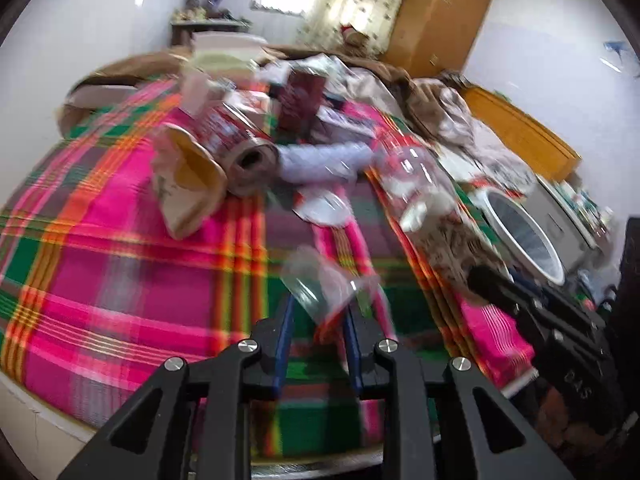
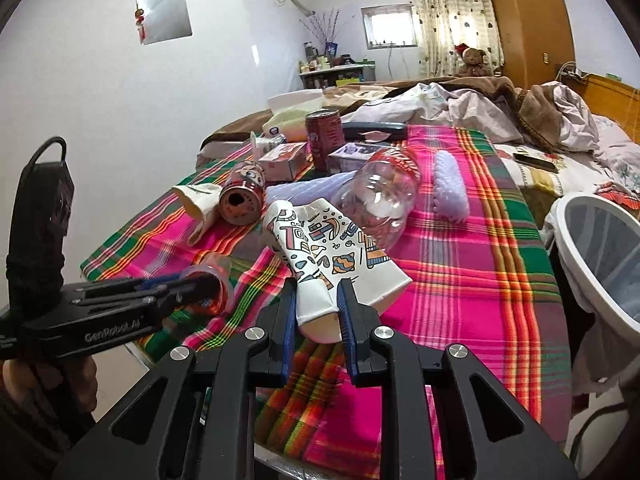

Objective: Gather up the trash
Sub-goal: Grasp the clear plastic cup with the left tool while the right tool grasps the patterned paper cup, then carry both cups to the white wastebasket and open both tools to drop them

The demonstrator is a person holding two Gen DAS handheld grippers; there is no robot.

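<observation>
Right wrist: patterned paper cup (image 2: 332,256) clamped between jaws.

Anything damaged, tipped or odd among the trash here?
Yes. The printed paper cup in the right gripper is crushed flat. The cartoon can and clear bottle lie tipped on the plaid cloth; the dark red can stands upright.

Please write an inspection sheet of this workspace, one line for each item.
Surface: plaid cloth over a bed.
Job's things: clear plastic cup, patterned paper cup, clear bottle, lying can, upright can, small cartons.
Clutter: phone, rumpled bedding.
Grippers: left gripper shut on clear plastic cup; right gripper shut on patterned paper cup.
Cables: nothing seen.
Surroundings: white bin at right, teddy bear, curtain.
</observation>
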